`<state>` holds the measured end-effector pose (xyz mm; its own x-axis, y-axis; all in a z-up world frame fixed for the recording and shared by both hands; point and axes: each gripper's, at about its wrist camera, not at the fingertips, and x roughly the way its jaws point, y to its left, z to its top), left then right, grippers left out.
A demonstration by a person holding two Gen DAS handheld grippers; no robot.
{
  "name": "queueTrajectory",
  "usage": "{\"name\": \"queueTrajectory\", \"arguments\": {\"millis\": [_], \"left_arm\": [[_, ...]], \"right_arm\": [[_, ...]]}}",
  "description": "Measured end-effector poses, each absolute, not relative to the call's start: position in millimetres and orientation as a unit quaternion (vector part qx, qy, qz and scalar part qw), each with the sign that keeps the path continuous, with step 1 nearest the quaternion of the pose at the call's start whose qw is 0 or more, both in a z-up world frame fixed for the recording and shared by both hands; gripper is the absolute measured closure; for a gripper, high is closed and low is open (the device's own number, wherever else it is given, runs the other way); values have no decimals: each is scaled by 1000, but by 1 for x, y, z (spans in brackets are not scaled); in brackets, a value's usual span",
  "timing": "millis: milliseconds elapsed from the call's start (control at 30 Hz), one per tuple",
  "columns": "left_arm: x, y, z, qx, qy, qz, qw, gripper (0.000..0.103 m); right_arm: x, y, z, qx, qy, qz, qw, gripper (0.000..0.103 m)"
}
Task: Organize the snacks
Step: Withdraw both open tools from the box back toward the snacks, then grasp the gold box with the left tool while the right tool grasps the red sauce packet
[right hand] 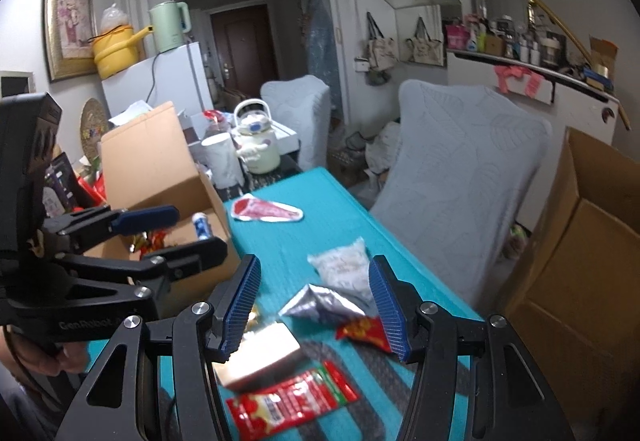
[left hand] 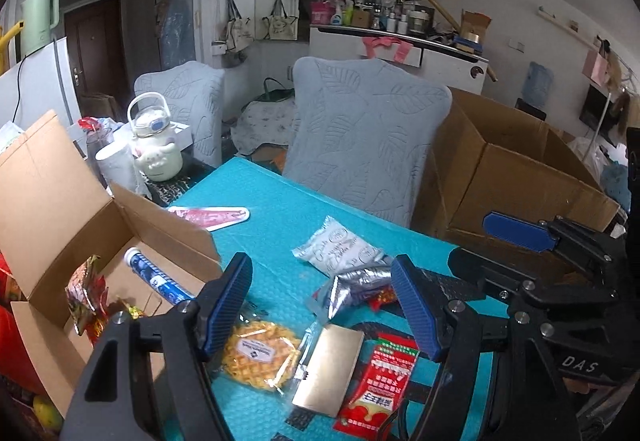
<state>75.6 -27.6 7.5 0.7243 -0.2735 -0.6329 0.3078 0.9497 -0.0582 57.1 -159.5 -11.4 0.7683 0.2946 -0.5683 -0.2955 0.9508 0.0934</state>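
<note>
Nearest the left wrist camera, the left gripper [left hand: 322, 297] hangs with its blue ribbed pads spread and nothing between them, above a scatter of snacks on the teal bubble-textured table cover [left hand: 280, 209]. Just under it lie a golden waffle in a clear wrapper [left hand: 260, 355], a flat metallic beige packet [left hand: 328, 369] and a red sachet with white printing [left hand: 378, 381]. A little further in sit a crumpled silver foil pouch [left hand: 352, 287] and a white printed pillow pack [left hand: 340, 251]. The right gripper [right hand: 316, 307] also stands apart and empty over the same pile (the foil pouch and a small red wrapper [right hand: 366, 331] show between its pads, but nothing is pinched). Further back a long pink-and-white wrapped bar [left hand: 212, 217] lies alone on the cover. To the left, the small open cardboard box [left hand: 60, 201] already holds a blue-and-white tube [left hand: 154, 277] and some red-and-gold wrapped sweets [left hand: 86, 293], so sorting appears begun. By my judgement roughly half remains: at least six items are on the table, and the large brown carton [left hand: 520, 177] at right shows no contents from here.
</note>
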Motion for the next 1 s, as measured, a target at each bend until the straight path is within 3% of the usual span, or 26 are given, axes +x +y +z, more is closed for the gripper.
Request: {"name": "queueTrajectory", "arguments": {"millis": [1000], "left_arm": [[20, -24, -88, -58, 454, -127, 880, 31]], "right_arm": [[18, -177, -107, 12, 391, 214, 895, 47]]}}
